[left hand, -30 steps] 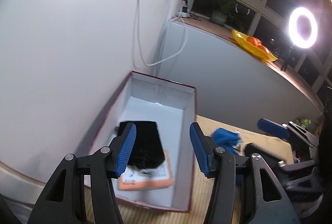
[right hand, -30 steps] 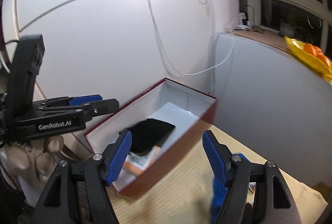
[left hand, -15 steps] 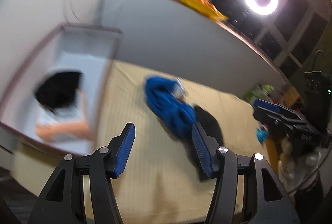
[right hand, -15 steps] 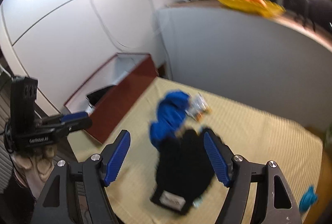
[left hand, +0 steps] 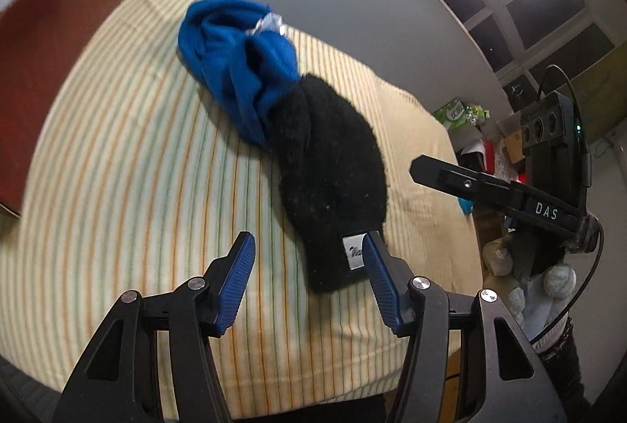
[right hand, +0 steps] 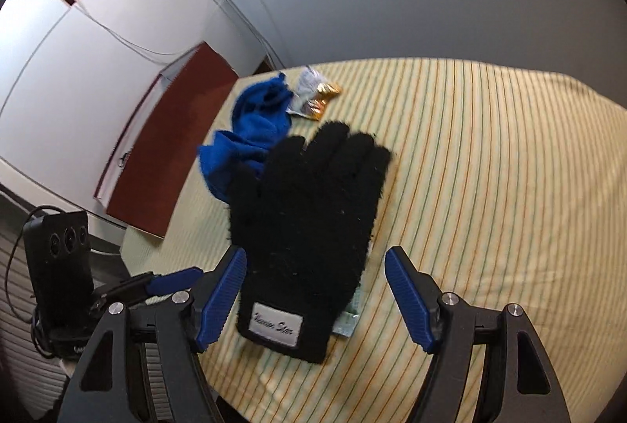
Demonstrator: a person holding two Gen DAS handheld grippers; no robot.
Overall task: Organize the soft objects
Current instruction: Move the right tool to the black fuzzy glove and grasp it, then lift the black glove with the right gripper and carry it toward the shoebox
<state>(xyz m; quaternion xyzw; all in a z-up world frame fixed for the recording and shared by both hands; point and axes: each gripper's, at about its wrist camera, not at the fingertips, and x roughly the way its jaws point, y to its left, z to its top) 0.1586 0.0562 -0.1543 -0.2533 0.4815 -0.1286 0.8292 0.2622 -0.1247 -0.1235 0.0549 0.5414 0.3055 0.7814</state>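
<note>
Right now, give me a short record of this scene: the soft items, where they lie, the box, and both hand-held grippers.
surface: striped cloth
black glove: lies flat, label at cuff
blue cloth: crumpled, partly under the glove's fingers
foil wrapper: beside blue cloth
red box: at cloth's edge
left hand-held gripper: open, at the cuff
right hand-held gripper: open, empty, over the cuff

Glove (right hand: 309, 223) flat on the striped surface (right hand: 490, 188), cuff nearest. Behind its fingers, partly under them, a crumpled cloth (right hand: 254, 125); wrapper (right hand: 313, 98) just beyond. Box (right hand: 168, 149) left of the surface.
</note>
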